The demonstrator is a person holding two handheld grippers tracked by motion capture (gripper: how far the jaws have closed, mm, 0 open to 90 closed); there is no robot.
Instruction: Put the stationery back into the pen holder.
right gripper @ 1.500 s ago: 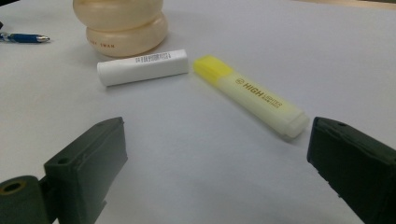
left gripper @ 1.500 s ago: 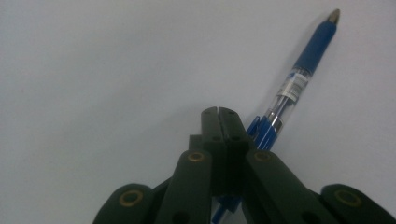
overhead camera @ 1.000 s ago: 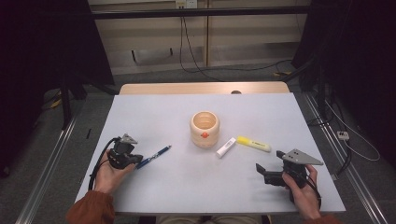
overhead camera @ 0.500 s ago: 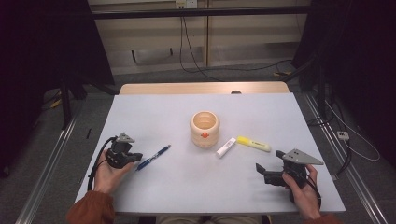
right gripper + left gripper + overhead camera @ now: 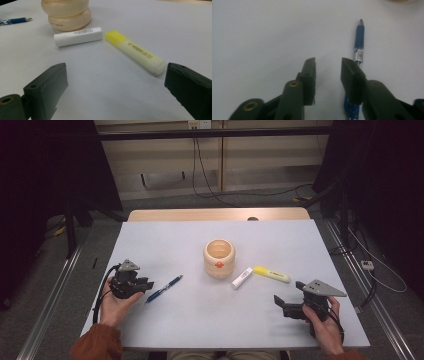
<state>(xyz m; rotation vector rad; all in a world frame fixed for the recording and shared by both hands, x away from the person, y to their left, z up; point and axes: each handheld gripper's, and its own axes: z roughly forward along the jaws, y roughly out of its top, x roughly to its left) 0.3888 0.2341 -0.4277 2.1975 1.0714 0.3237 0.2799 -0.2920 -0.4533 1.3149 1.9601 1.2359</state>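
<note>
Blue pen [image 5: 359, 41] lies free on the white worktop [image 5: 170, 250], its rear end hidden beneath one arm of the left tongs [image 5: 327, 65], which have just been opening with nothing between them. Right tongs [image 5: 115, 82] stand wide apart near a yellow highlighter [image 5: 136, 52]; the wooden cup [image 5: 65, 13] is cut off.

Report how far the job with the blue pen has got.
Done: the blue ballpoint pen lies flat on the white table. In hand: the left gripper has just been opening its jaws; nothing sits between them, and the pen runs beneath one jaw. Left: pen, white tube and yellow highlighter all lie outside the round wooden cup; the right gripper rests open, holding nothing.
</note>
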